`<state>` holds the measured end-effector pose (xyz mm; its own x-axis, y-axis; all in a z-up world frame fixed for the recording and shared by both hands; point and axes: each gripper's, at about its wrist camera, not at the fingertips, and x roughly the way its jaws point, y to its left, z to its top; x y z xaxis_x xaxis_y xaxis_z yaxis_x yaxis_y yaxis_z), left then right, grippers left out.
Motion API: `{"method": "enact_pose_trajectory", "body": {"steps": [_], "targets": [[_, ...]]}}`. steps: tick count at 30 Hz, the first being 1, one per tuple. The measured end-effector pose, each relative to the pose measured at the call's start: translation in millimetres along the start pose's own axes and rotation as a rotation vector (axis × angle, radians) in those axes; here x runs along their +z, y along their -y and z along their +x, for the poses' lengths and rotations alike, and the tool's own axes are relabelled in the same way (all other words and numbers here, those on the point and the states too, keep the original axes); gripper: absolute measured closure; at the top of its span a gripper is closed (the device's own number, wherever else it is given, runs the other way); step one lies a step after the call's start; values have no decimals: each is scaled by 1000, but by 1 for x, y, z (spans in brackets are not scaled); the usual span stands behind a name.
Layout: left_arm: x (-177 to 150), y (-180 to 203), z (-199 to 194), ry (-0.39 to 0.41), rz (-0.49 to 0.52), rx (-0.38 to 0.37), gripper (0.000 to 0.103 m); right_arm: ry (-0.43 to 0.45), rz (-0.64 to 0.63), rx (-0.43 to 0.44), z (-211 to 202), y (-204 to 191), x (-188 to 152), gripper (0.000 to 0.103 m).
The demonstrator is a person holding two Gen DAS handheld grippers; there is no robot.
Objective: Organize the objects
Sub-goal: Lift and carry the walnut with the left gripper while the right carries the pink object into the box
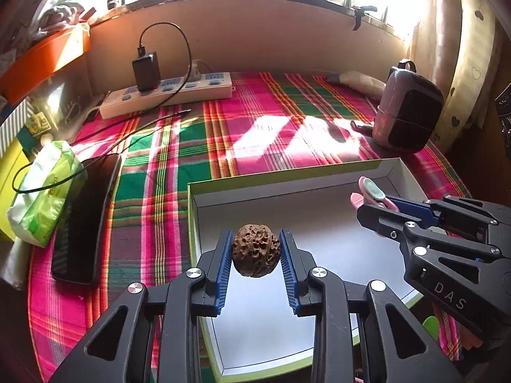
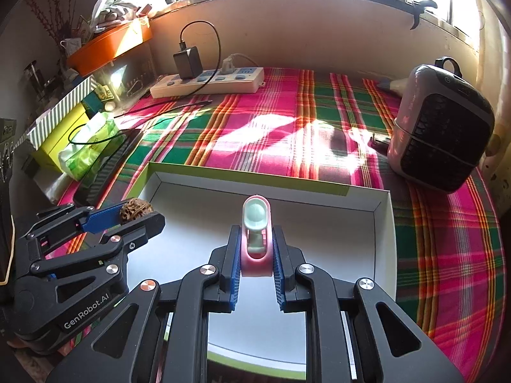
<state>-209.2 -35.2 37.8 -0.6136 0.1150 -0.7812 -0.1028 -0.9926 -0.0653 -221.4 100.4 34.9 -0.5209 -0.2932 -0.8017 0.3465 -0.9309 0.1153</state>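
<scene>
A shallow white box with a green rim lies open on the plaid cloth; it also shows in the right wrist view. My left gripper is shut on a brown wrinkled walnut and holds it above the box's left part; the walnut also shows in the right wrist view. My right gripper is shut on a pink and pale-green clip above the box's middle. In the left wrist view the right gripper sits at the right with the clip sticking out.
A white power strip with a black charger lies at the back. A black phone and a green tissue pack lie left. A pink and black small heater stands right. Cables cross the cloth.
</scene>
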Motion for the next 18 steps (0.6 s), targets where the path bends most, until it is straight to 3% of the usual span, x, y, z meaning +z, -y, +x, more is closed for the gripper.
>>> {"method": "enact_pose_trajectory", "body": {"steps": [18], "targets": [[8,3,35,-61,18,-3,75,-62,10,-33,28,8,9,84]]}}
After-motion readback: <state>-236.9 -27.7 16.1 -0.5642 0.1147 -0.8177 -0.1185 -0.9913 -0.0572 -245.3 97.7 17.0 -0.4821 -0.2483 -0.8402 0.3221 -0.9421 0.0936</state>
